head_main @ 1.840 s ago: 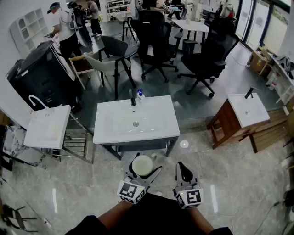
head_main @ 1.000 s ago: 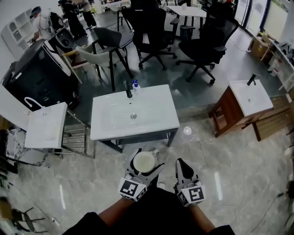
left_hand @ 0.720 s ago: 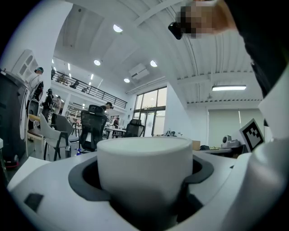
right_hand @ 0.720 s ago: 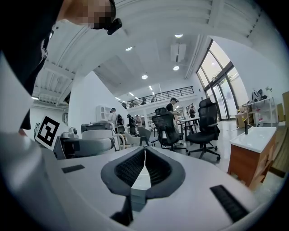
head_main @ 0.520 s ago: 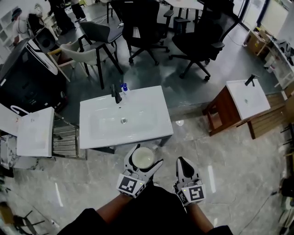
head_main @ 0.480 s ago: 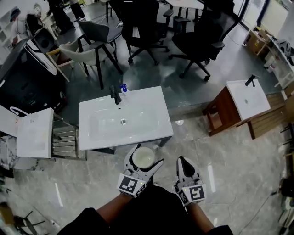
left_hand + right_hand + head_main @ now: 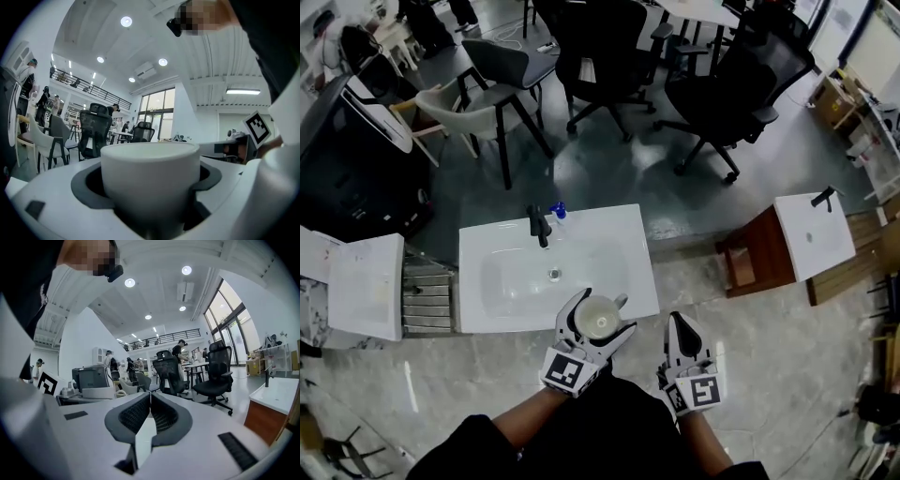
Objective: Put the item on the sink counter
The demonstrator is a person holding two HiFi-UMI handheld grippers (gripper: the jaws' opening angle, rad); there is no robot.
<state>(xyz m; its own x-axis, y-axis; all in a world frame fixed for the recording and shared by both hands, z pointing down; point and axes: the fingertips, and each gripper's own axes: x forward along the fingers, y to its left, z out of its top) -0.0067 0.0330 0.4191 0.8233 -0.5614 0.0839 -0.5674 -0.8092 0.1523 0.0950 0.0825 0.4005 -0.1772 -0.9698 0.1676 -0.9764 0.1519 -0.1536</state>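
Left gripper (image 7: 602, 315): clamped on white cup (image 7: 150, 180) — over sink counter (image 7: 633, 246) front edge
Right gripper (image 7: 680, 330): jaws together, empty

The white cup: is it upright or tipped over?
Upright. The cup, held by the left gripper, shows its round mouth facing up; its rim looks level.

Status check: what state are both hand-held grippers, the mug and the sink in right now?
left hand-held gripper: shut on the mug.
right hand-held gripper: shut, empty.
mug: upright, looks empty, held over the front edge of the sink counter.
basin: empty.
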